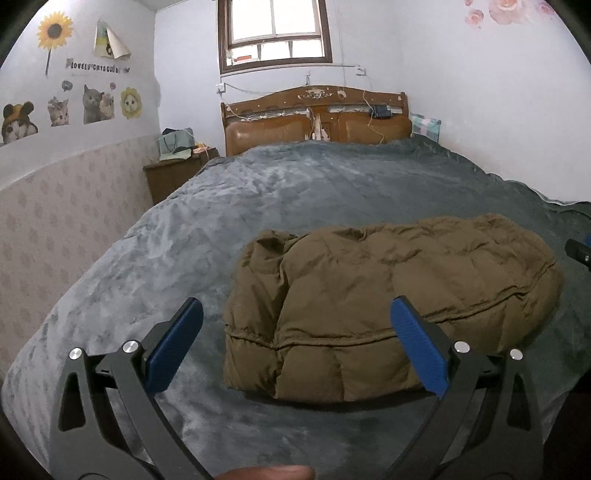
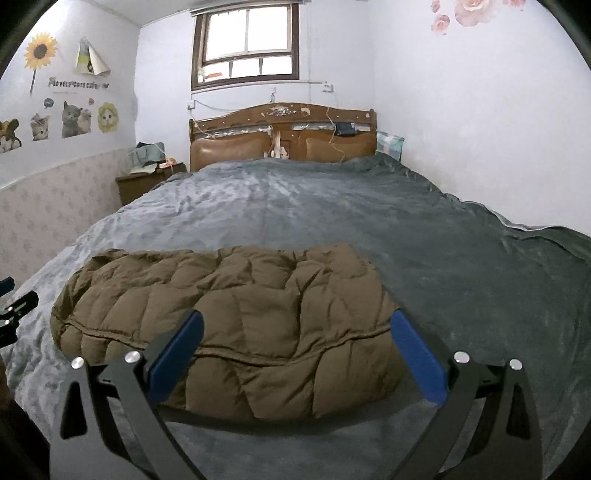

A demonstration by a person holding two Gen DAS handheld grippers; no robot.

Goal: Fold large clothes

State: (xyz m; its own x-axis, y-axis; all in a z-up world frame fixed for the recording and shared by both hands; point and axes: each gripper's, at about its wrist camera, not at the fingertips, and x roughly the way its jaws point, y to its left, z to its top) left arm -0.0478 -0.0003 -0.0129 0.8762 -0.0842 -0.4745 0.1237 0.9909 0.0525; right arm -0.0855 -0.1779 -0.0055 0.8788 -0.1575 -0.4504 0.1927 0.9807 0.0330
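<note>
A brown quilted puffer jacket (image 1: pixel 388 299) lies folded into a thick bundle on the grey bed cover (image 1: pixel 258 206). My left gripper (image 1: pixel 295 306) is open and empty, hovering just in front of the bundle's left half. In the right wrist view the same jacket (image 2: pixel 240 317) fills the lower middle. My right gripper (image 2: pixel 295 317) is open and empty, held just in front of the bundle's right half. The tip of the left gripper shows at the left edge of the right wrist view (image 2: pixel 14 306). The right gripper's tip shows at the right edge of the left wrist view (image 1: pixel 580 251).
The grey cover (image 2: pixel 369 206) spreads over the whole bed up to a wooden headboard (image 1: pixel 314 114). A brown nightstand (image 1: pixel 173 173) with bags on it stands at the far left. Walls close in on both sides, and a window (image 1: pixel 273 33) is above the headboard.
</note>
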